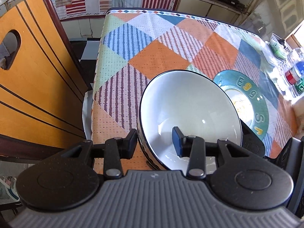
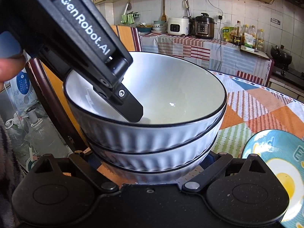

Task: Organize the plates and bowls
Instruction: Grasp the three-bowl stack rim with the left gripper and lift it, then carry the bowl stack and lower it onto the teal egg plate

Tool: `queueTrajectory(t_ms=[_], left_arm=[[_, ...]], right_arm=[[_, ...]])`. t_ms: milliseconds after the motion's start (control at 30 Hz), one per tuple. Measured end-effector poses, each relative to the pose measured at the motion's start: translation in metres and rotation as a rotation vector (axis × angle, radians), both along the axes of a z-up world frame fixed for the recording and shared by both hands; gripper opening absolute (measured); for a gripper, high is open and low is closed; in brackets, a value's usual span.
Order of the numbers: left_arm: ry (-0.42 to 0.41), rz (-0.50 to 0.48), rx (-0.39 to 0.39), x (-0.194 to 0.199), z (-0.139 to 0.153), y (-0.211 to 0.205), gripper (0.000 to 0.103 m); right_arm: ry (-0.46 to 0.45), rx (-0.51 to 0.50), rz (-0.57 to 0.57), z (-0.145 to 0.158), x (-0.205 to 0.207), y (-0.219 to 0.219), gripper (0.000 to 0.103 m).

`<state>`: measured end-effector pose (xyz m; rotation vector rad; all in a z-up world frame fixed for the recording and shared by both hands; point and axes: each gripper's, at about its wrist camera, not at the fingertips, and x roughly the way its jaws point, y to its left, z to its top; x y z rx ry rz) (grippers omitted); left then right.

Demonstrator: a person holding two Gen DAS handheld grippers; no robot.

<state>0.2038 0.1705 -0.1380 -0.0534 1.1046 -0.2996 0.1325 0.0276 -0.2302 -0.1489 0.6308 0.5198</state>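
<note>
A stack of three white ribbed bowls with dark rims (image 2: 152, 133) stands on the patterned tablecloth near the table's front edge. In the left wrist view the top bowl (image 1: 190, 104) is seen from above. My left gripper (image 1: 154, 141) straddles the top bowl's rim, one finger outside and the blue-padded finger (image 1: 177, 142) inside, with a gap to the wall. It also shows in the right wrist view (image 2: 131, 110). My right gripper (image 2: 150, 161) is open wide, its fingers on either side of the stack's base. A teal plate with a fried-egg picture (image 1: 252, 98) lies right of the stack.
A wooden chair back (image 1: 28, 76) stands at the table's left edge. Bottles and cans (image 1: 292, 72) stand at the table's far right. A counter with cookers, oil bottles and stacked dishes (image 2: 199, 28) runs behind the table (image 1: 161, 43).
</note>
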Motion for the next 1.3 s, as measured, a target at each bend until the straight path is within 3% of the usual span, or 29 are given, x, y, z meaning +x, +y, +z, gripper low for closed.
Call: queueTrajectory(t_ms=[367, 533, 767, 1300], left_arm=[[-0.012, -0.077, -0.002, -0.039, 0.039, -0.041, 0.038], [-0.030, -0.122, 0.049, -0.050, 0.051, -0.069, 0.038], [-0.070, -0.176, 0.063, -0.051, 0.062, -0.106, 0.038], [-0.045, -0.218, 0.038, -0.017, 0.045, -0.171, 0.038]], right_arm=[[-0.044, -0.027, -0.018, 0.033, -0.041, -0.036, 0.099], [-0.062, -0.021, -0.045, 0.038, -0.049, -0.053, 0.099], [-0.089, -0.011, -0.089, 0.044, -0.048, -0.081, 0.099], [-0.089, -0.047, -0.136, 0.035, -0.025, -0.131, 0.099]])
